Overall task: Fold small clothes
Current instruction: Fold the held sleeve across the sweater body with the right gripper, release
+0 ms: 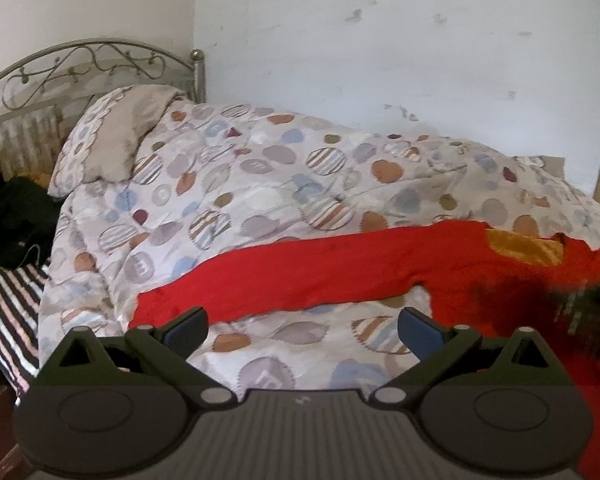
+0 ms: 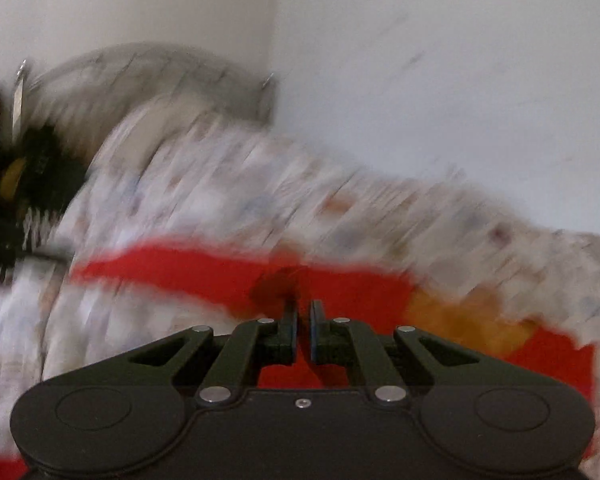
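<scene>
A red garment (image 1: 340,268) with a mustard-yellow patch (image 1: 524,246) lies spread across the patterned duvet (image 1: 260,184) on the bed. My left gripper (image 1: 302,330) is open and empty, hovering just in front of the garment's near edge. In the right wrist view, which is motion-blurred, my right gripper (image 2: 303,322) has its fingers nearly together over the red garment (image 2: 204,272); whether cloth is pinched between them is unclear. The yellow patch (image 2: 468,320) lies to its right.
A pillow (image 1: 116,140) and a metal headboard (image 1: 92,68) are at the far left. Dark clothes (image 1: 16,212) and a striped cloth (image 1: 8,304) lie left of the duvet. A white wall (image 1: 380,48) runs behind the bed.
</scene>
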{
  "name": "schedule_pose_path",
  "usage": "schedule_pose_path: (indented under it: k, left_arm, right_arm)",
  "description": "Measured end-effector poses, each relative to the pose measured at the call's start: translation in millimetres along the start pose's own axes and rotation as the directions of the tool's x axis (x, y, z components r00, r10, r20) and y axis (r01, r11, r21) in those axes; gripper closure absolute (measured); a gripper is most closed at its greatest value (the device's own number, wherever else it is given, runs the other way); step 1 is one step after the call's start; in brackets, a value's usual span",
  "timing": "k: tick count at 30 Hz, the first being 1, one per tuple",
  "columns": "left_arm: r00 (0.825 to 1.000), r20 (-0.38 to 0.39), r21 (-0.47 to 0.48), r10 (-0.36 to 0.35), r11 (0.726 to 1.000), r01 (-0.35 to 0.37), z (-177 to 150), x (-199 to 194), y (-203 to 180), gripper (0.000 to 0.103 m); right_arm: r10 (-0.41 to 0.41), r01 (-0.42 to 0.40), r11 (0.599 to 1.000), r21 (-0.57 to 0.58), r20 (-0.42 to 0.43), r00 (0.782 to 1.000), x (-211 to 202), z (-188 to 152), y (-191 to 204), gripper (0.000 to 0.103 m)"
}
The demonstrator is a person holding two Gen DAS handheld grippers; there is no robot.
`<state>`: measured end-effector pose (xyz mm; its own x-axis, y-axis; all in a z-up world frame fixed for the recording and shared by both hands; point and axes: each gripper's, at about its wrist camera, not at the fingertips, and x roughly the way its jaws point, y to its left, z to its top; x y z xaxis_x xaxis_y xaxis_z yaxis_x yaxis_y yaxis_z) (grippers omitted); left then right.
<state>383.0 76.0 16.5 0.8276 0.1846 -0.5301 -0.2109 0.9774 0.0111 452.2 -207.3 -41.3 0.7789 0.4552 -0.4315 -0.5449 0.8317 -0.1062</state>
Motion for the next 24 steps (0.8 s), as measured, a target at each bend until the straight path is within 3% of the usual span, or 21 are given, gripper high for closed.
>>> schedule_pose_path:
  k: [3,6,8,11,14,16,19,24]
  left_arm:
    - [1.000,-0.004,0.005,0.009,1.000,-0.009,-4.2,6.3,0.8,0.000]
    - [1.000,-0.007,0.005,-0.015,1.000,0.015,-7.4,15.9,-5.3,0.000]
    - [0.999,-0.010,0.001,-0.038,0.999,0.038,-9.2,23.4,-13.2,0.000]
    - [0.996,-0.013,-0.001,-0.086,0.996,0.086,-11.1,34.3,-29.7,0.000]
    - [0.990,-0.011,0.009,-0.143,0.990,0.143,-14.6,44.5,-50.0,0.000]
    - [0.984,-0.006,0.030,-0.179,0.983,0.179,-18.2,52.7,-65.4,0.000]
    - [0.982,-0.023,0.082,-0.189,0.978,0.190,-25.3,69.0,-89.1,0.000]
    - [0.990,-0.051,0.163,-0.130,0.977,0.136,-41.1,96.1,-116.8,0.000]
  right_arm:
    - [0.015,-0.023,0.995,-0.095,-0.085,0.996,14.6,-28.1,34.6,0.095]
    - [0.038,-0.047,0.996,-0.074,-0.115,0.993,4.5,-43.0,41.5,0.081]
    - [0.027,-0.031,0.999,-0.043,-0.106,0.994,-9.4,-48.2,30.8,0.053]
    - [-0.021,0.022,1.000,0.011,-0.093,0.995,-28.6,-50.2,3.1,0.035]
    - [-0.081,0.087,0.994,0.069,-0.094,0.992,-50.9,-58.1,-31.0,0.010]
    - [-0.137,0.147,0.985,0.092,-0.105,0.985,-62.2,-67.9,-49.8,0.004]
    - [-0.238,0.254,0.962,0.100,-0.144,0.960,-74.1,-82.3,-79.0,0.003]
    - [-0.461,0.476,0.878,0.045,-0.188,0.867,-70.3,-107.7,-124.6,0.005]
